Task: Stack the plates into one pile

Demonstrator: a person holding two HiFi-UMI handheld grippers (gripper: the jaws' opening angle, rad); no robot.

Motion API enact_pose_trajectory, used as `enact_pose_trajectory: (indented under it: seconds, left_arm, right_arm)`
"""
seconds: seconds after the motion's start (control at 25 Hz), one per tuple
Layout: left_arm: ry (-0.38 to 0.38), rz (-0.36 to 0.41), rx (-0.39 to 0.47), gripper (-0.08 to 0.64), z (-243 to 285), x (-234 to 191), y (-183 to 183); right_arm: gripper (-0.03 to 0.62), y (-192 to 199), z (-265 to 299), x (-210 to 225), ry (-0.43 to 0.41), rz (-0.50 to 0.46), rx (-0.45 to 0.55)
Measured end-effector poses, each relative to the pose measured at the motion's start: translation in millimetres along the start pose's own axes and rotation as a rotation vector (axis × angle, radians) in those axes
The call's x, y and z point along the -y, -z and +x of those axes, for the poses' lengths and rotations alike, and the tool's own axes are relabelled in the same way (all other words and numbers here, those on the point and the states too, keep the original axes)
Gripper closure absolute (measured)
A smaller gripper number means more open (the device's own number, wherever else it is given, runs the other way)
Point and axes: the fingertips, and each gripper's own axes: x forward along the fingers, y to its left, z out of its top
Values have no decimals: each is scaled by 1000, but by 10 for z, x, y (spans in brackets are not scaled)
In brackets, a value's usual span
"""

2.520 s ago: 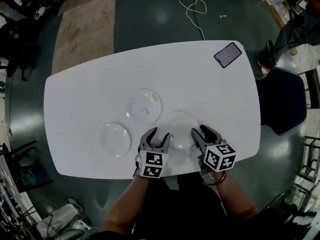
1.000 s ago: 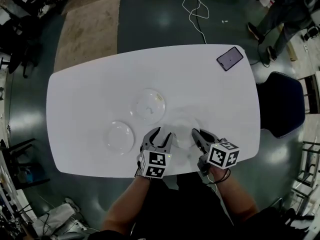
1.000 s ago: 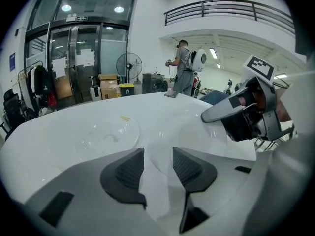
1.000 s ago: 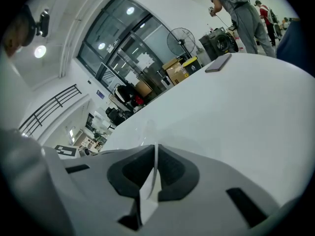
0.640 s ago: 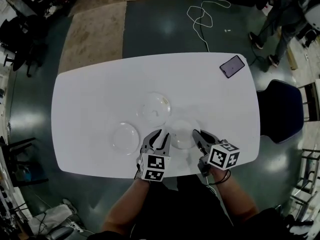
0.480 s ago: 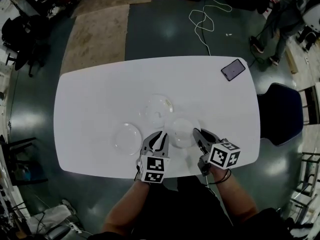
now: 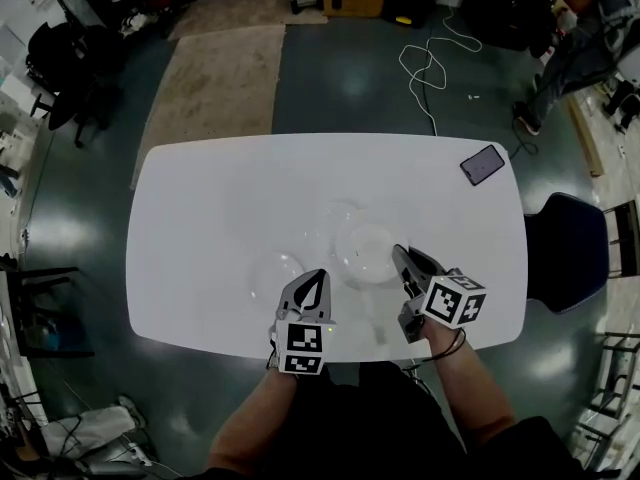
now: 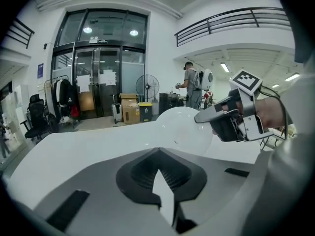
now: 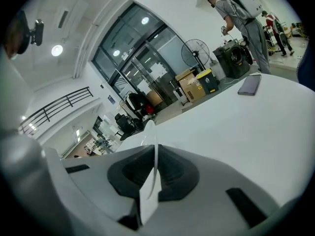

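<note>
Hovering over the near edge of the bench (image 7: 200, 218), my left fingers (image 7: 309, 291) have just closed together on nothing, and right of them a plate (image 7: 367, 253) hangs clear of it, its rim clamped in my right fingers (image 7: 411, 267).

The left gripper (image 7: 318, 274) and right gripper (image 7: 399, 252), over the table's (image 7: 200, 218) near edge, are grey with black ribbed inner faces. Each carries a white cube (image 7: 302, 348) printed with black square markers. The person wears dark clothes (image 7: 380, 418); a black cord (image 7: 447, 349) loops the right wrist.
</note>
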Motion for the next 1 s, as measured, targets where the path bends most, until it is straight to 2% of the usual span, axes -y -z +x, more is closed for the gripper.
enact_pose_trajectory:
  seconds: [0.4, 1.0]
  left_arm:
    - [-68, -49, 30, 541, -341, -552, 27]
    - [-72, -79, 22, 541, -449, -811, 217]
  right_arm:
    - [565, -33, 524, -267, -2, 24, 1]
    - [565, 288, 1003, -110, 47, 175, -51]
